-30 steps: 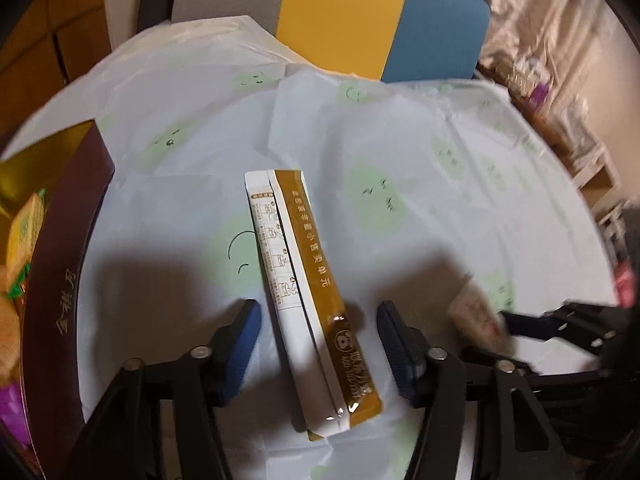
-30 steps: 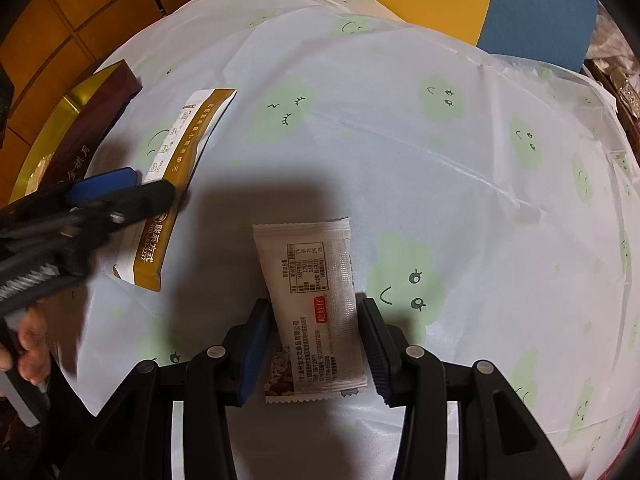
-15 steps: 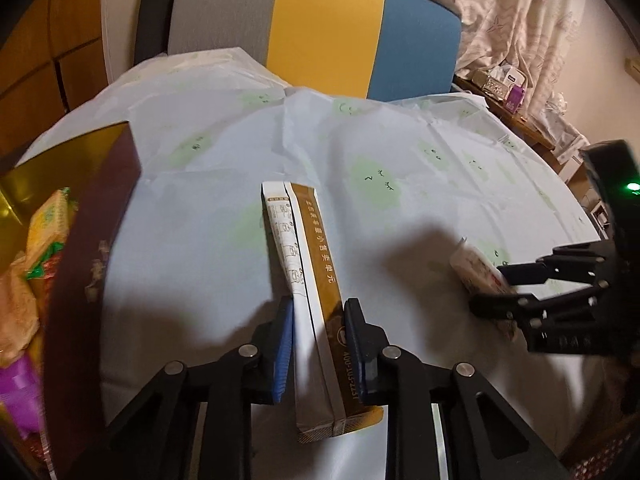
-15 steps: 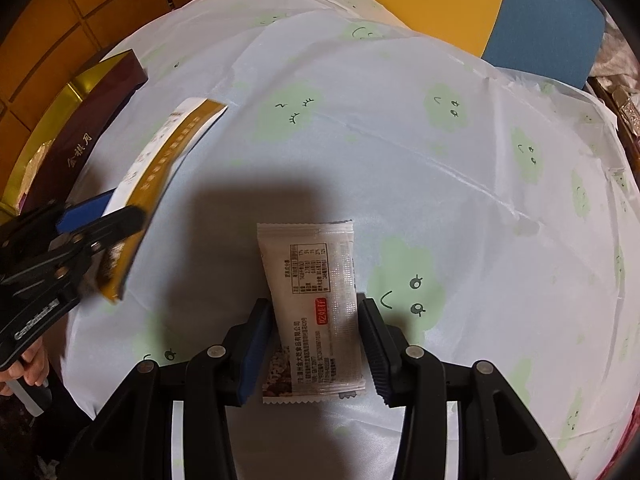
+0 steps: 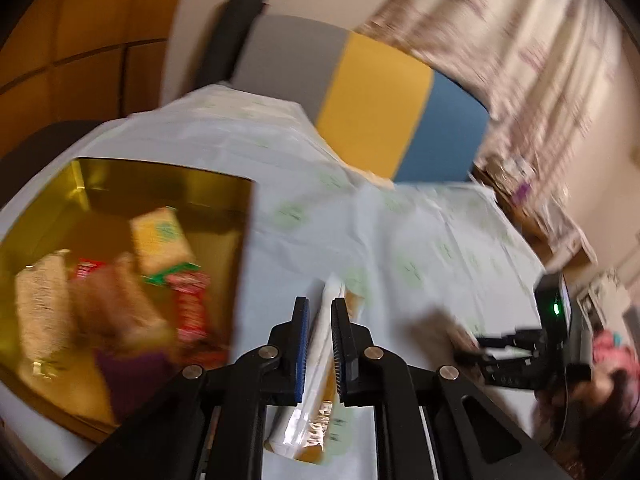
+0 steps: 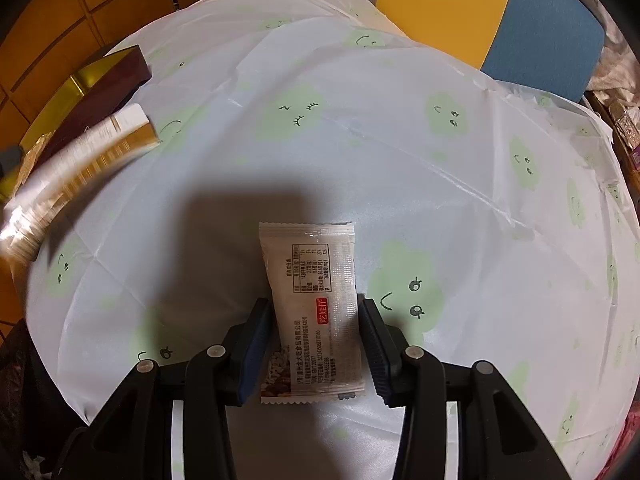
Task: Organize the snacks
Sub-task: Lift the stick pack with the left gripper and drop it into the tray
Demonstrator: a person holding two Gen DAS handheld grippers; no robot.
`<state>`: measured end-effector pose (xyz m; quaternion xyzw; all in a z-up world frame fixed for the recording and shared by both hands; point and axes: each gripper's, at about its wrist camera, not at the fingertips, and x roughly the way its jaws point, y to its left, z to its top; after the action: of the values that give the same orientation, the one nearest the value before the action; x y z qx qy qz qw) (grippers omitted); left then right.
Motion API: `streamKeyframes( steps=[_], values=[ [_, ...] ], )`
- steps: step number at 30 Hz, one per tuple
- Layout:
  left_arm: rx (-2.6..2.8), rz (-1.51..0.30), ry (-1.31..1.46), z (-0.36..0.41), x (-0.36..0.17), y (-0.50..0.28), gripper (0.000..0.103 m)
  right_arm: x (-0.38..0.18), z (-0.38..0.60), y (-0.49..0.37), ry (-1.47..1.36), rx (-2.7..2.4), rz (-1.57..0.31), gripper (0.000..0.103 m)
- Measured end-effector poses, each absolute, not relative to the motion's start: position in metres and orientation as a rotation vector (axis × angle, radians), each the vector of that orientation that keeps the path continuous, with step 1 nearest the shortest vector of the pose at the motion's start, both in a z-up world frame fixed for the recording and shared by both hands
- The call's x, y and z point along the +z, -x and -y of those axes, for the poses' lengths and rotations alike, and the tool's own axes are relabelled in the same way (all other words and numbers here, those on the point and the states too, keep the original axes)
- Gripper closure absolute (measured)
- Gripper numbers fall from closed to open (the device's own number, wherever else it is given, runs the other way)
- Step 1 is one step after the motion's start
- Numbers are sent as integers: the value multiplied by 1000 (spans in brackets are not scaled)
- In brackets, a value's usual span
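Left gripper (image 5: 319,334) now clamped on the long gold-and-white sachet (image 5: 316,392), lifted off the cloth; a second ago its jaws stood wide around it flat on the table. Right gripper (image 6: 312,344) unchanged, pads half-wide at both sides of one white crinkle-edged snack packet (image 6: 310,304) lying on the tablecloth (image 6: 400,184), contact unclear. At 9 o'clock of the left view: one shiny gold-lined box (image 5: 132,176) with several blurred wrapped snacks (image 5: 160,236). Far, 12 o'clock: one grey-yellow-blue chair (image 5: 372,112).

Red "吃炸仔" label on white packet (image 6: 312,312)
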<state>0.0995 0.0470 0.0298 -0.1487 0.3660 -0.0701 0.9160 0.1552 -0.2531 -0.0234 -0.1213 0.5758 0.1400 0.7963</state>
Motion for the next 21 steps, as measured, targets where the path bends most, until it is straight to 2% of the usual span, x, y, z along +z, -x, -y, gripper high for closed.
streamKeyframes(
  steps=[4, 8, 9, 11, 12, 13, 21],
  values=[
    [-126, -762, 340, -70, 27, -100, 92, -24, 251, -155, 268, 298, -1232, 58],
    [-224, -775, 239, -42, 25, -96, 92, -24, 251, -155, 266, 296, -1233, 58],
    [-258, -791, 193, -31, 23, -93, 88, -24, 251, -155, 266, 296, -1233, 58],
    [-307, -839, 127, -12, 15, -93, 72, -24, 250, -155, 264, 296, -1235, 58],
    [-318, -865, 82, 0, 9, -93, 53, -24, 250, -156, 264, 295, -1235, 58],
    [-323, -881, 49, 7, 5, -94, 41, -24, 249, -156, 265, 295, -1235, 58],
    [-279, -984, -124, 36, -33, -118, 40, -25, 247, -157, 273, 291, -1238, 58]
  ],
)
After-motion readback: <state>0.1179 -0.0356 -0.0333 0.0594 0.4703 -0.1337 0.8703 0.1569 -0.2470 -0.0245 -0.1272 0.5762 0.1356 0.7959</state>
